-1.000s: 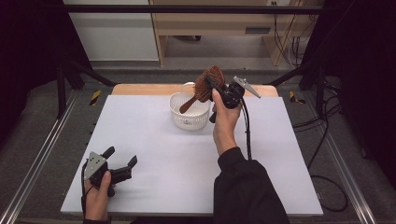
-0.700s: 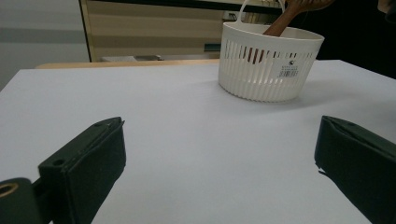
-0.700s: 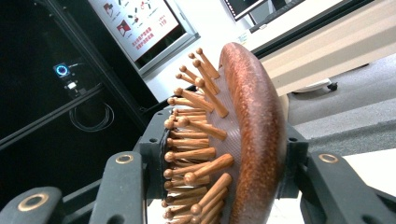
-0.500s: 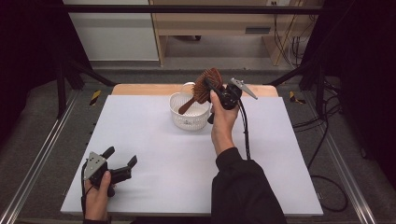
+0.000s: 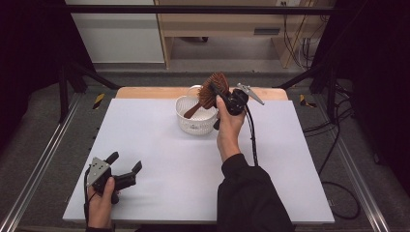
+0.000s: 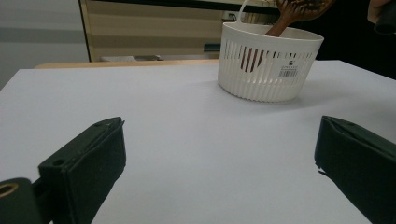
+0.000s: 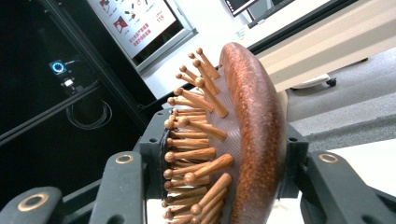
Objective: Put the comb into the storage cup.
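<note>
Lowering a wooden hairbrush (image 5: 213,91) handle-first into the white basket (image 5: 196,121) at the table's far edge | right gripper (image 5: 226,99) pinches the brush head; left gripper (image 5: 124,170) rests spread, empty, near corner | advice: sink the handle fully before releasing; keep the basket from tipping

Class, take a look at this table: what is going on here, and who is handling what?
A person works at a white table with a hand-held gripper in each hand. The right hand-held gripper is shut on the head of a wooden hairbrush, holding it tilted over a white slotted basket at the far side, with the handle end dipping inside the basket. The left hand-held gripper rests near the table's front edge, jaws open and holding nothing.
</note>
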A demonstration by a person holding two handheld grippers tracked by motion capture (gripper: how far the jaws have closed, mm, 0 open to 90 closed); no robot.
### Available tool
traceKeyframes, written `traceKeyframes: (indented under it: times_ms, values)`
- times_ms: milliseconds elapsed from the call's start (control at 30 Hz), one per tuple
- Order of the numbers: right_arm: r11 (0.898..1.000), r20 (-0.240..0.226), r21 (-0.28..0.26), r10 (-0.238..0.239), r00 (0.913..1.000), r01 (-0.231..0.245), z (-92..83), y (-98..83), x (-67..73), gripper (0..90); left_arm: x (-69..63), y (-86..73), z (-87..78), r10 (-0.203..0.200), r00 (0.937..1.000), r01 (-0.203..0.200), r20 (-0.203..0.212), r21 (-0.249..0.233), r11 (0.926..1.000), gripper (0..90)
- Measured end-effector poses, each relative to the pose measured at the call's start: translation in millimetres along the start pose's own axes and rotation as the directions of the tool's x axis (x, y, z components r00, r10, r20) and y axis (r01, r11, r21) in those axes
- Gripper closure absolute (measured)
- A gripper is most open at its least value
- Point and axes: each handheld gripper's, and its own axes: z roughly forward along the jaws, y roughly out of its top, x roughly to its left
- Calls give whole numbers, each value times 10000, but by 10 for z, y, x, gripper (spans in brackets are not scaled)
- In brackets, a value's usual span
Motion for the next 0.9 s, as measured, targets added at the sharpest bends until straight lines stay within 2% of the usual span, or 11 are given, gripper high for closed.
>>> traceKeyframes:
  times_ms: [567,900]
  values:
    - [9999,92,145,65,9999,-67,12,-100,-76,505,1,-4,6,-30,10000,30,-1,5,10000,21]
    - [9998,44,193,103,9999,-104,24,-140,-74,504,2,-4,5,-35,10000,35,2,0,10000,21]
